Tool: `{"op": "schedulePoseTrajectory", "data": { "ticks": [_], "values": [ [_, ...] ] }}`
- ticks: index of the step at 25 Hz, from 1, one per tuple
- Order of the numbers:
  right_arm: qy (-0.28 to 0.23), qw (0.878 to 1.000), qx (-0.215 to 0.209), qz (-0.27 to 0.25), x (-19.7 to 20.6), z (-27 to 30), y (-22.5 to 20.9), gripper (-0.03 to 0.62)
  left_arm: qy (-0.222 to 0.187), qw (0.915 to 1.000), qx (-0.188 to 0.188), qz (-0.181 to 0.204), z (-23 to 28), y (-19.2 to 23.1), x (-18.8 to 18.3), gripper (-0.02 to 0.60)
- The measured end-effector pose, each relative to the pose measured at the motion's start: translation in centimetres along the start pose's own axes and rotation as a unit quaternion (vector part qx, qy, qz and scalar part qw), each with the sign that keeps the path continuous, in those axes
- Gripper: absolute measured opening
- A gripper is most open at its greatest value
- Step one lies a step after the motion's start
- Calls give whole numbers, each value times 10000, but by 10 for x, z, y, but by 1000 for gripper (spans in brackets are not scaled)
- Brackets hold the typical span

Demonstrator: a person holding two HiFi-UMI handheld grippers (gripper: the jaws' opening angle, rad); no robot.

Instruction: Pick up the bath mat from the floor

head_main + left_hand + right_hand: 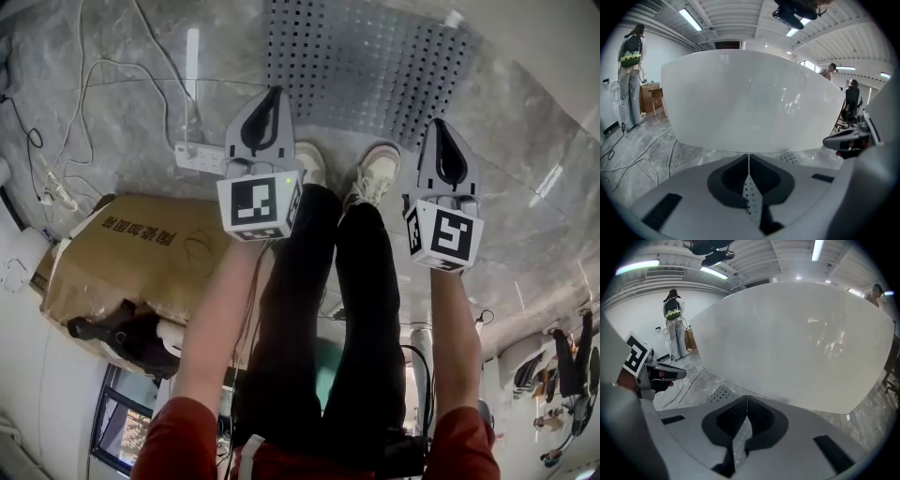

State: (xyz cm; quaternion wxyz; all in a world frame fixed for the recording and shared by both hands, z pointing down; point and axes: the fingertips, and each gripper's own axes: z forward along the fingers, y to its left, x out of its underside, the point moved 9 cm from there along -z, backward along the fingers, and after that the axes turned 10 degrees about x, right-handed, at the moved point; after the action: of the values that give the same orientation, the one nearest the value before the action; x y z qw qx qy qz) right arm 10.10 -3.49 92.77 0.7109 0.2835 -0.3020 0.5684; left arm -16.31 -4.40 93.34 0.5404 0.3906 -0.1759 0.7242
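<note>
The bath mat (366, 66) is gray and full of little holes. It lies flat on the stone floor (525, 112), just past the person's shoes (375, 173). It looks thin, soft and bendy, so it is likely light and will flop and hang down when lifted. Since it lies so flat, the near edge looks like the best place to pinch, with one tool close to each near corner.

The left tool (273, 94) and the right tool (442, 127) are both squeezed shut with nothing in them. They would need to open first. Both arms reach out straight, side by side. The tools point down at a slant toward the near edge of the mat, above the floor and not touching it.
</note>
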Motion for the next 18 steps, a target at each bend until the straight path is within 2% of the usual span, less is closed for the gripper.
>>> {"op": "schedulePoseTrajectory", "data": {
  "ticks": [6, 11, 18],
  "values": [
    [137, 9996, 149, -172, 36, 37, -6, 12, 247, 9996, 71, 93, 30, 4, 41, 17],
    [430, 9986, 254, -162, 70, 62, -14, 12, 527, 9986, 0, -21, 56, 12, 77, 17],
    [1074, 9926, 540, 201, 118, 84, -26, 12, 1009, 9940, -341, -255, 76, 31, 121, 18]
  ]
}}
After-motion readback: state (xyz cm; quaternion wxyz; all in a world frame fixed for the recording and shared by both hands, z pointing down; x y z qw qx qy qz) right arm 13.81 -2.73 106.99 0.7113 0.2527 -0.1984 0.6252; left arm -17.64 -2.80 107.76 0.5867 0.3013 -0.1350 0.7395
